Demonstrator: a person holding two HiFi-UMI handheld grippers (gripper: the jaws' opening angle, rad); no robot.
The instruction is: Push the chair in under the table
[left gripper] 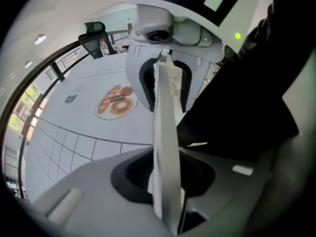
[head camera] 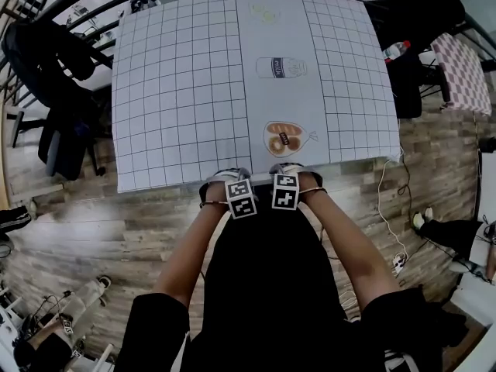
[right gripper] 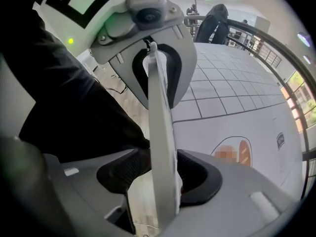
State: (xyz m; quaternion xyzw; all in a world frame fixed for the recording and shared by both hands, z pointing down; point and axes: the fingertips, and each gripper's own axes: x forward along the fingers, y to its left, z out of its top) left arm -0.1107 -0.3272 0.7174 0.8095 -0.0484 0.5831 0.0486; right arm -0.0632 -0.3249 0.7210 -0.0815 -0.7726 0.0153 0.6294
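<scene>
Lab-like room, gridded table [head camera: 178,91], floor cables [head camera: 380,200]

Smooth, hard white plastic on the chair back [left gripper: 166,132], faintly glossy along its edge. Matt grey moulded plastic on the shells of the left gripper [left gripper: 165,179] and the right gripper [right gripper: 160,174]. Black, finely ribbed, rubber-like pads [left gripper: 132,174] inside the jaws of both. Flat, matt white table cover [head camera: 178,91], paper-like, printed with thin black grid lines. Wood-grain planks on the floor [head camera: 93,223], grey-brown, with a low sheen. Dull black cloth on the person's clothing [head camera: 271,285]. Dark painted metal on the railing [left gripper: 55,71].
</scene>
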